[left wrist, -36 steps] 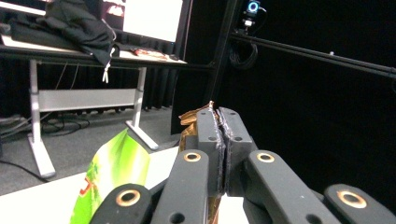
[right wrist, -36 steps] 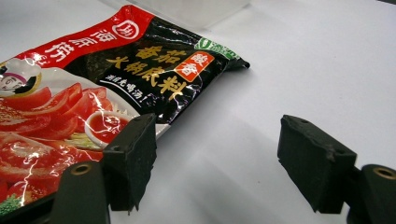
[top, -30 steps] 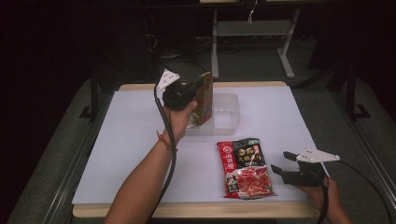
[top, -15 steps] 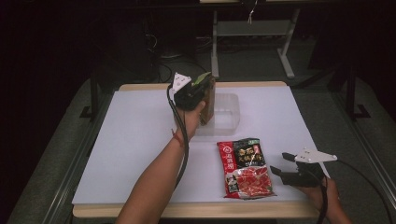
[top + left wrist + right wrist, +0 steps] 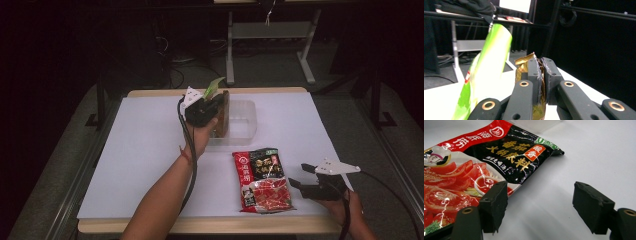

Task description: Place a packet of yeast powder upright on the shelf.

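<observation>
Left gripper (image 5: 214,102) was clamped tight on a gold-brown packet (image 5: 524,65), held upright over the clear plastic tub (image 5: 245,125) at table's far centre. Right gripper (image 5: 299,176) sat wide open, holding nothing, just right of the red hotpot-base pouch (image 5: 262,179) near edge.
</observation>
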`<state>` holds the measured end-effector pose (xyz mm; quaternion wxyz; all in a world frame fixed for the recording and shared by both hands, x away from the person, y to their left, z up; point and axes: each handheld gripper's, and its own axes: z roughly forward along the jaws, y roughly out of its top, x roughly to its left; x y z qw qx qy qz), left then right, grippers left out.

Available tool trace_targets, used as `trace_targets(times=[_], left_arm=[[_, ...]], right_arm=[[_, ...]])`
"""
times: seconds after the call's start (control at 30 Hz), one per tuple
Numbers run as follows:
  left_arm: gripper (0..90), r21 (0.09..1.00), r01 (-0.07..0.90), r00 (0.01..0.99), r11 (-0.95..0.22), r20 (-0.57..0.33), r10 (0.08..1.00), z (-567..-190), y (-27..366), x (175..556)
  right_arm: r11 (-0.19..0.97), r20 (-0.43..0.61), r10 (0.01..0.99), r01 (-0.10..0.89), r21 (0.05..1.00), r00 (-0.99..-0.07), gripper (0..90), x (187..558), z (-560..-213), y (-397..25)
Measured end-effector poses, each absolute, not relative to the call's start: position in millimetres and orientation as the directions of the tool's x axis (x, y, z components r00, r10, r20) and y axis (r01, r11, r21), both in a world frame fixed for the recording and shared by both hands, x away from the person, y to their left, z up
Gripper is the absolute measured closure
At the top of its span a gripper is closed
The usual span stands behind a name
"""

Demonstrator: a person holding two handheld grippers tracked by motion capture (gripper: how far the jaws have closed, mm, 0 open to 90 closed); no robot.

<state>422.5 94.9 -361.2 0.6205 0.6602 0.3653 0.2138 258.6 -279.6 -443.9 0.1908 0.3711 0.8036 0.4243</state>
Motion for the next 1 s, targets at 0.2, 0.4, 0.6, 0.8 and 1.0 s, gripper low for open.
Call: trace_targets(times=[0.2, 0.4, 0.6, 0.8, 1.0], left_arm=[[80.7, 0.977, 0.214, 0.662, 0.000, -0.145, 0.735, -362, 98, 418], [80.0, 0.980, 0.198, 0.677, -0.029, -0.116, 0.727, -363, 102, 412], [77.3, 0.976, 0.200, 0.684, -0.084, -0.078, 0.725, -366, 104, 411], [76.8, 0.975, 0.202, 0.681, -0.095, -0.070, 0.729, -371, 108, 411], [74.8, 0.969, 0.210, 0.678, -0.128, -0.050, 0.734, -376, 113, 410]], right_arm=[[0.363, 0.012, 0.761, 0.441, 0.821, -0.649, 28.0, 258, -444, -279], [0.370, 0.009, 0.757, 0.440, 0.818, -0.653, 28.0, 259, -445, -278], [0.372, 0.007, 0.758, 0.441, 0.816, -0.652, 28.0, 259, -445, -278], [0.374, 0.005, 0.758, 0.441, 0.816, -0.652, 28.0, 259, -445, -278], [0.372, 0.005, 0.759, 0.439, 0.818, -0.652, 28.0, 259, -445, -278]])
